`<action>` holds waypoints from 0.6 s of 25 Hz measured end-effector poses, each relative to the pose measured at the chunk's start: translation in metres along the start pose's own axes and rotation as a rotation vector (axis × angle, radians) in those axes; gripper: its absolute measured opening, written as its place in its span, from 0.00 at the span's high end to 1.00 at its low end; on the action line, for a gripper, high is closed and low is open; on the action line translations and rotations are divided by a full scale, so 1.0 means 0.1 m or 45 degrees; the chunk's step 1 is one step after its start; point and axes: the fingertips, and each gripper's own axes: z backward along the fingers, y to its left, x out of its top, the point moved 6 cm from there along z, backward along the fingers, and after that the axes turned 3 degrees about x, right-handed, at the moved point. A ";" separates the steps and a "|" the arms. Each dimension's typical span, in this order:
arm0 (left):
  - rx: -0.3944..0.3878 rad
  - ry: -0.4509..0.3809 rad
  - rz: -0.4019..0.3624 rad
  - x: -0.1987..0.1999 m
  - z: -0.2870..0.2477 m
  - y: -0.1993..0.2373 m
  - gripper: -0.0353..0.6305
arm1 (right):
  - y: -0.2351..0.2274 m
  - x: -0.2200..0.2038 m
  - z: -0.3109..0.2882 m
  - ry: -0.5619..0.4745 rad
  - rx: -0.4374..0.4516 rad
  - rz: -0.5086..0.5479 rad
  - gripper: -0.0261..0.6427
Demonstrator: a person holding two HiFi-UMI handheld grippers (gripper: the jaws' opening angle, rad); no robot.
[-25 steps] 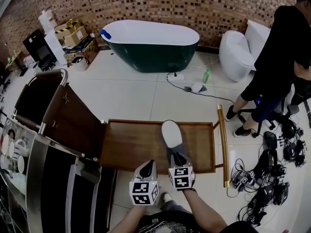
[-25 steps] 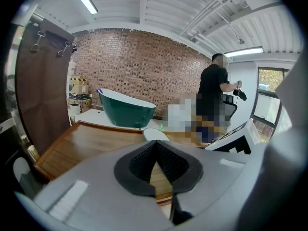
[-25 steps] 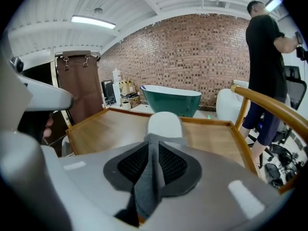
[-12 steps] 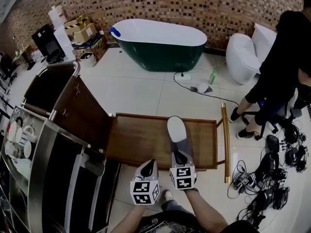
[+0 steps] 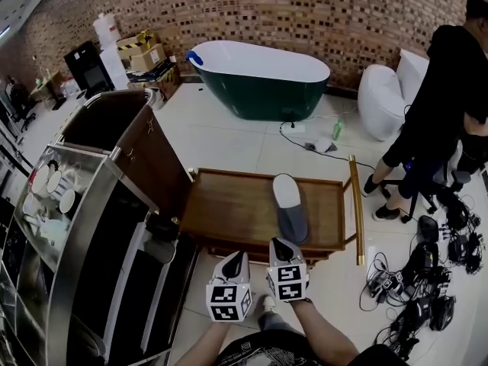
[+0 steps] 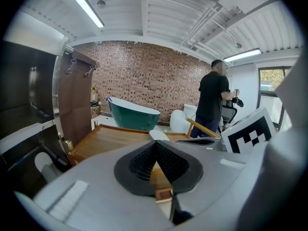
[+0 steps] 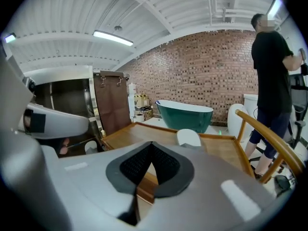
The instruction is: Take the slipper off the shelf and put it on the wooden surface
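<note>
As the right claw (image 5: 281, 243) has just closed empty — slipper (image 5: 290, 204) lies ahead.

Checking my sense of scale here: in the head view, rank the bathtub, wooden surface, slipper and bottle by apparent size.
1. Largest: wooden surface and bathtub. They look alike, and the surface is nearer, so they are not ranked.
2. slipper
3. bottle

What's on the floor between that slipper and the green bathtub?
In the head view, mostly bare white floor tiles, plus a white power strip lying close to the bathtub.
</note>
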 end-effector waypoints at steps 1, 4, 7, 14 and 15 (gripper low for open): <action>0.005 -0.006 0.002 -0.02 0.08 0.01 0.94 | 0.08 0.01 0.06 -0.009 0.014 0.002 0.96; 0.028 -0.029 0.011 -0.04 0.33 0.05 0.94 | 0.33 0.06 0.22 -0.037 0.067 0.025 0.96; 0.063 -0.059 0.032 -0.10 0.58 0.08 0.94 | 0.57 0.08 0.41 -0.063 0.126 0.055 0.96; 0.112 -0.154 0.044 -0.19 1.18 -0.01 0.94 | 1.01 0.14 0.93 -0.129 0.245 0.087 0.96; 0.117 -0.164 0.043 -0.20 1.26 -0.04 0.94 | 1.06 0.16 1.01 -0.140 0.259 0.092 0.96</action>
